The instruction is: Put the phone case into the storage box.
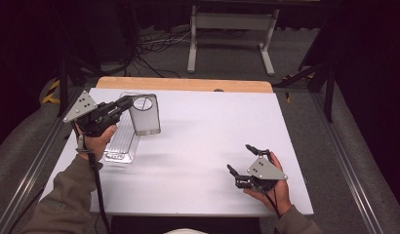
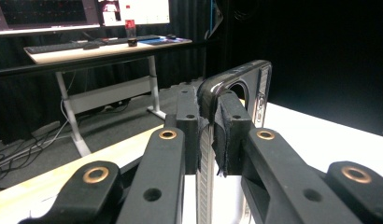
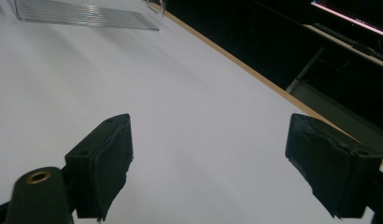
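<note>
A clear phone case (image 1: 145, 117) with a round ring on its back stands upright at the table's left rear. My left gripper (image 1: 128, 102) is shut on its upper left edge. In the left gripper view the pads (image 2: 229, 128) pinch the case's rim (image 2: 255, 81) between them. A clear ribbed tray (image 1: 121, 140) lies flat on the white table just in front of the case, under my left hand. My right gripper (image 1: 240, 157) rests low at the front right, open, with bare table between its jaws (image 3: 208, 158). The ribbed tray (image 3: 82, 13) lies far off in the right gripper view.
The white tabletop (image 1: 208, 126) has a wooden strip (image 1: 188, 84) along its far edge. Beyond it stand a white desk frame (image 1: 232, 34) and floor cables. A desk with monitors and a keyboard (image 2: 87, 44) stands behind in the left gripper view.
</note>
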